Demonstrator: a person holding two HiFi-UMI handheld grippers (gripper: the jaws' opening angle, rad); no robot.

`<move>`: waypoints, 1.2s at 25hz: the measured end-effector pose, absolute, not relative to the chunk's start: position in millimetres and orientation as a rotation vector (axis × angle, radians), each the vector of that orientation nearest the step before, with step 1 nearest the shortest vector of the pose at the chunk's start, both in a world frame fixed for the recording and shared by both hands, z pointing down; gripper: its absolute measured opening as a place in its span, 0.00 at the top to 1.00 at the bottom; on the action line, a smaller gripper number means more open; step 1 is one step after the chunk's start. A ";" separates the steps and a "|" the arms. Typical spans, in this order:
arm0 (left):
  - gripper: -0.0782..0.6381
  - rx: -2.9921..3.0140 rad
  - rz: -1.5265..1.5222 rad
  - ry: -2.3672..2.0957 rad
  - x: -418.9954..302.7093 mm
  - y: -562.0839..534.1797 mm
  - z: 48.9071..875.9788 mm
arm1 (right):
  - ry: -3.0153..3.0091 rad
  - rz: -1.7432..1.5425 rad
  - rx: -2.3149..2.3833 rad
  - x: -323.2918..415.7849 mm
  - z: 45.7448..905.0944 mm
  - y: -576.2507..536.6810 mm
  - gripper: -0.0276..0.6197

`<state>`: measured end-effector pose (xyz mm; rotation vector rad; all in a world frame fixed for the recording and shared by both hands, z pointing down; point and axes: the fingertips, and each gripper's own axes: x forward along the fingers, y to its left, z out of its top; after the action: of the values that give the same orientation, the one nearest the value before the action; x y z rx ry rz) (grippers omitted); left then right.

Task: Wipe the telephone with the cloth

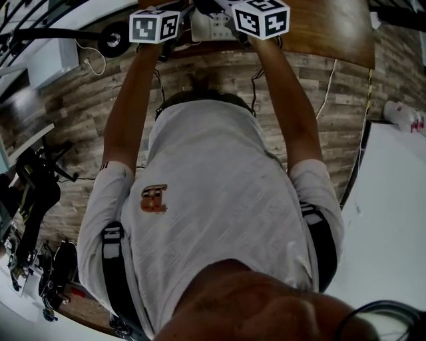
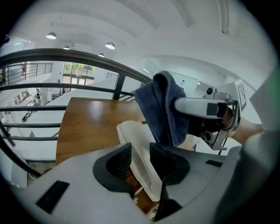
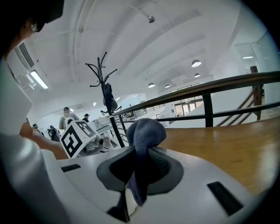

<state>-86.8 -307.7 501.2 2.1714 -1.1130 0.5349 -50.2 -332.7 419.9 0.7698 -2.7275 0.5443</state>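
The white telephone handset [image 2: 136,146] stands tilted above the wooden table [image 2: 89,127], and my left gripper [image 2: 140,162] is shut on its lower part, a jaw on each side. Its coiled cord [image 2: 152,213] shows below. My right gripper [image 3: 139,165] is shut on the dark blue cloth [image 3: 144,133]. In the left gripper view that cloth [image 2: 161,109] hangs against the handset's upper end. In the head view both marker cubes, left [image 1: 154,25] and right [image 1: 261,18], sit close together over the white telephone [image 1: 213,25] at the table's edge.
A dark metal railing [image 2: 52,83] runs behind the table [image 3: 227,140]. A coat stand [image 3: 104,87] rises beyond it. In the head view, wood-look flooring [image 1: 73,113], cables and equipment [image 1: 33,193] lie at the left, and a white surface [image 1: 393,226] at the right.
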 end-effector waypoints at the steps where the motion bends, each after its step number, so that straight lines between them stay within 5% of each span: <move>1: 0.70 2.162 0.537 -1.103 -86.1 -307.3 503.2 | -2.711 0.563 0.767 -51.9 424.0 -334.0 0.85; 17: 0.70 2.125 0.511 -1.018 -82.7 -311.9 521.0 | -2.423 0.654 0.891 -37.1 496.7 -371.1 0.85; 30: 0.70 2.141 0.497 -1.025 -83.7 -311.6 522.4 | -2.225 0.604 1.186 53.0 513.7 -380.0 0.85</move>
<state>-83.7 -311.6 522.4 2.1408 -1.0246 0.4971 53.0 -380.0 513.7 1.1856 -2.2250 0.6036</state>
